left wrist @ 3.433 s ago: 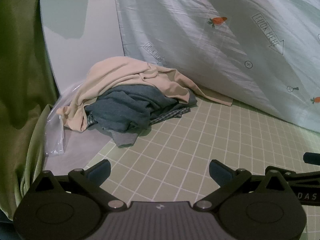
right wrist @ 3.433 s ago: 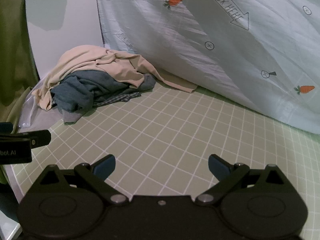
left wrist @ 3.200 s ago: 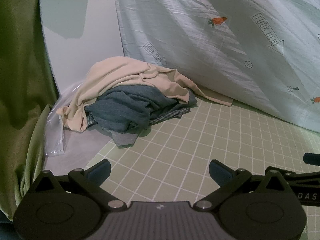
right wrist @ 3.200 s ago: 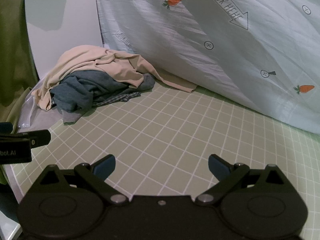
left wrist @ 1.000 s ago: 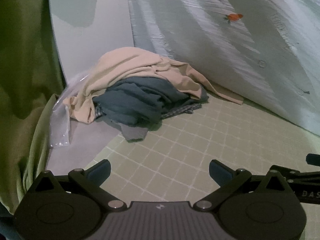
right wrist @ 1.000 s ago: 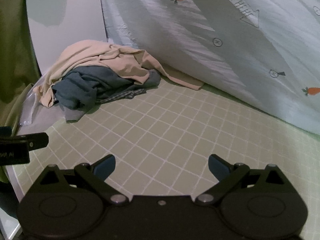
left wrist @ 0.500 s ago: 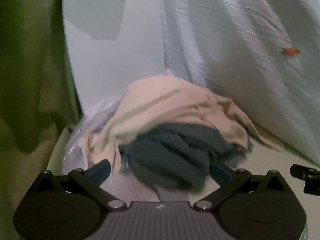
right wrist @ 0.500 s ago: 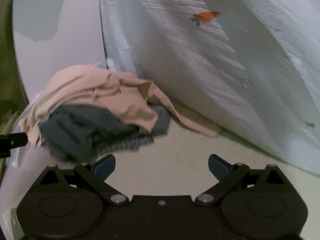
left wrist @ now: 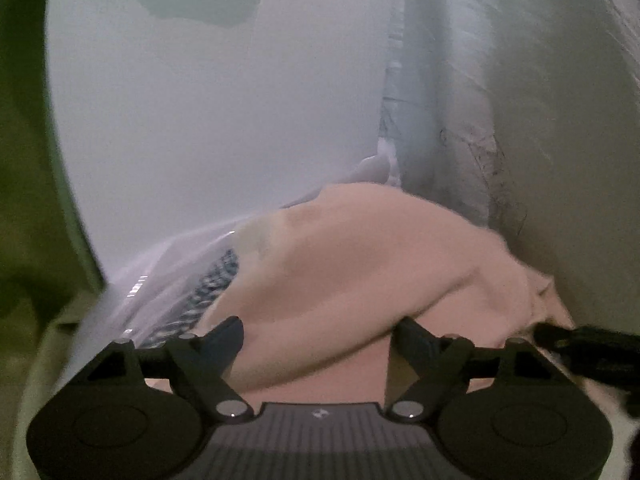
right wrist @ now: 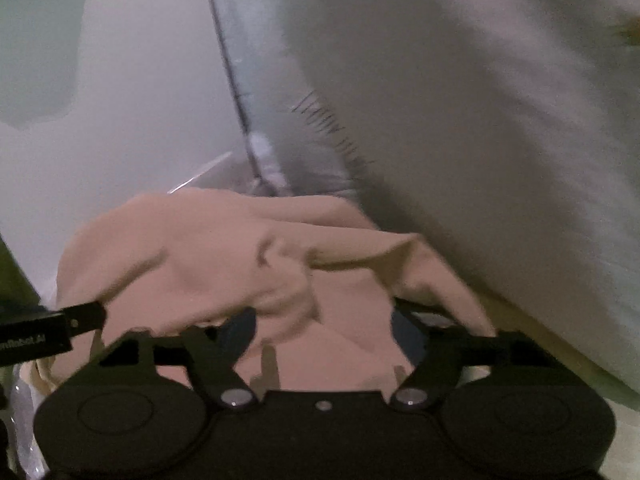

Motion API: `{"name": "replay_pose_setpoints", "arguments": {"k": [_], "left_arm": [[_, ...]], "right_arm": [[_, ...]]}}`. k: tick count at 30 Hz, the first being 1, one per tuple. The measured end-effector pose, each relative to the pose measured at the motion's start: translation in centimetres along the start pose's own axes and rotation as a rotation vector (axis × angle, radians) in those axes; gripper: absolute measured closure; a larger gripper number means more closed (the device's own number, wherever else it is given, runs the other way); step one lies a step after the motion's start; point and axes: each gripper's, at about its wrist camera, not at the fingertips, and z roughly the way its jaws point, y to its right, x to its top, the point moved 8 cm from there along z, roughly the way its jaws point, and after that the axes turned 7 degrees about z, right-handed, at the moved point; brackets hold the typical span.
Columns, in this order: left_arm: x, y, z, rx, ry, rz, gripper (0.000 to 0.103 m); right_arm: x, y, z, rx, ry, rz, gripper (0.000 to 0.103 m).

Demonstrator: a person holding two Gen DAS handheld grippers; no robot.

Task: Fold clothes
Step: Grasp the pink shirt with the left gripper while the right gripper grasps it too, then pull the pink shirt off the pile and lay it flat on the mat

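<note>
Left-wrist view: the left tool (left wrist: 318,334) is closing with the peach garment (left wrist: 360,264) bunched between its jaws; the right tool (right wrist: 326,330) is closing too, peach folds heaped between its jaws.

Little can be read. In the right wrist view, white lettering is seen on the black body of the left hand-held gripper (right wrist: 86,318) at the left edge; it appears mirrored and cut off, and only an ending like "Robot.AI" can be made out. Dark printed marks are seen on the pale sheet (right wrist: 460,120) in both views, but they are too blurred to be read.
</note>
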Motion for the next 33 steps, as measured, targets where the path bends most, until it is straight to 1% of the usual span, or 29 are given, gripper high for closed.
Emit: {"name": "replay_pose_setpoints", "arguments": {"k": [2, 3, 4, 5, 6, 7, 8, 9, 10, 11, 12, 17, 18, 19, 22, 25, 28, 33], "left_arm": [[0.2, 0.0, 0.3, -0.020, 0.012, -0.004, 0.028], [0.1, 0.1, 0.3, -0.025, 0.018, 0.003, 0.031], [0.1, 0.2, 0.2, -0.026, 0.023, 0.010, 0.036], [0.1, 0.2, 0.0, -0.022, 0.026, 0.017, 0.041], [0.0, 0.2, -0.2, -0.017, 0.028, 0.022, 0.045], [0.0, 0.2, -0.5, -0.010, 0.030, 0.024, 0.053], [0.1, 0.1, -0.9, -0.002, 0.032, 0.023, 0.065], [0.1, -0.1, -1.3, 0.008, 0.035, 0.020, 0.071], [0.1, -0.2, -1.7, 0.008, 0.039, 0.017, 0.081], [0.1, -0.1, -2.2, -0.014, 0.040, 0.018, 0.089], [0.0, 0.0, -2.8, -0.034, 0.042, 0.019, 0.092], [-0.6, 1.0, -7.2, -0.054, 0.087, 0.024, 0.096], [-0.9, 1.5, -8.2, -0.059, 0.093, 0.035, 0.096], [-1.4, 2.0, -9.3, -0.066, 0.099, 0.045, 0.103], [-3.2, 4.0, -12.8, -0.105, 0.115, 0.071, 0.103], [-6.8, 7.2, -15.4, -0.168, 0.084, 0.112, 0.103], [-10.9, 10.6, -18.0, -0.236, 0.040, 0.157, 0.103], [-19.7, 16.1, -20.9, -0.337, -0.096, 0.192, 0.103]], "right_arm": [[0.5, -0.5, 1.8, 0.028, -0.026, 0.003, 0.041], [0.7, -0.7, 2.6, 0.044, -0.039, 0.006, 0.046], [0.7, -0.8, 2.7, 0.086, -0.049, 0.021, 0.060], [0.7, -0.9, 2.8, 0.128, -0.059, 0.035, 0.071], [0.7, -1.0, 2.9, 0.167, -0.067, 0.048, 0.088], [0.7, -1.0, 2.5, 0.169, -0.056, 0.043, 0.095], [0.7, -1.0, 1.8, 0.156, -0.035, 0.017, 0.096], [0.5, -0.9, 1.0, 0.146, -0.013, 0.003, 0.096], [0.3, -0.8, 0.1, 0.137, 0.009, -0.010, 0.097], [0.2, -0.5, -0.9, 0.133, 0.028, -0.004, 0.097], [0.1, -0.2, -2.2, 0.130, 0.049, 0.002, 0.097], [-1.1, 1.2, -9.3, 0.105, 0.158, -0.012, 0.098], [-1.8, 1.7, -10.8, 0.099, 0.170, -0.006, 0.098], [-2.6, 2.2, -12.2, 0.094, 0.182, 0.000, 0.098], [-5.0, 3.6, -16.7, 0.075, 0.217, 0.018, 0.098], [-9.3, 5.6, -21.3, 0.017, 0.231, 0.014, 0.098], [-13.8, 8.6, -25.4, -0.094, 0.223, 0.004, 0.098], [-22.2, 18.0, -31.8, -0.285, 0.136, 0.091, 0.097]]}}
